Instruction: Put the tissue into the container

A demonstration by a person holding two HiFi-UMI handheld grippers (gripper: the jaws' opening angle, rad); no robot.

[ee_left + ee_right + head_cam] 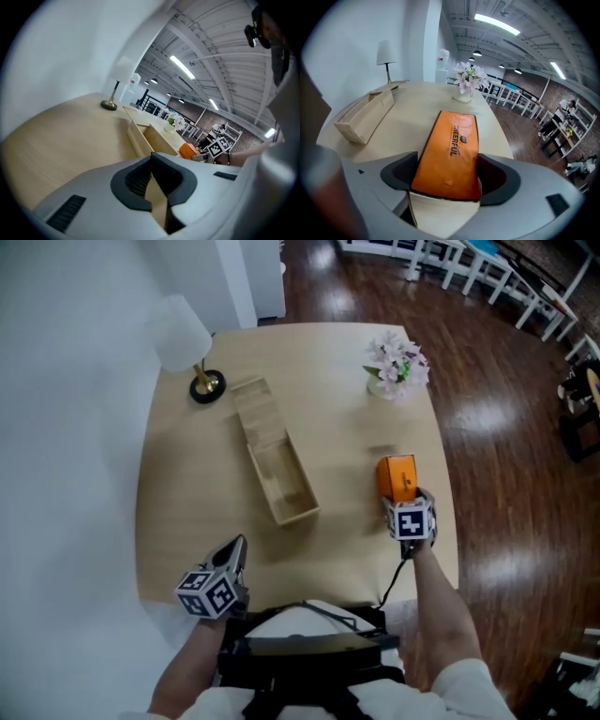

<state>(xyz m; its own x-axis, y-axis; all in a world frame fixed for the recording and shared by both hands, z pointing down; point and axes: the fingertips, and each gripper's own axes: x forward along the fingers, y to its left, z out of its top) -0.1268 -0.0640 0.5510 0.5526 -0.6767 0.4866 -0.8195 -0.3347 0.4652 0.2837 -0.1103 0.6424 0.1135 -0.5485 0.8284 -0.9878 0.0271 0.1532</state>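
1. A pale wooden table [187,521] with rounded corners is set with its left edge against a plain white wall [66,427]; dark, glossy wooden floor [506,409] is seen to the right of it and beyond it.
2. White chairs [469,263] are ranged along the far side of the room, and long strip lights [497,23] are fixed to a high grey ceiling.
3. A lamp [183,334] with a white shade and a brass foot is placed at the far left corner of the table, and a white vase of pale pink flowers [396,367] at the far right corner.
4. The container [275,463], a long open wooden box, is laid slantwise near the middle of the table, with its far end close to the lamp.
5. The tissue pack [397,477], orange on top, is found over the right part of the table, well apart from the container.
6. The right gripper [447,171] is closed on the near end of the tissue pack, its jaws spread wide with a pad pressed to each long side.
7. The left gripper [151,158] is held near the table's near left edge, with its jaws brought together and nothing gripped between them.
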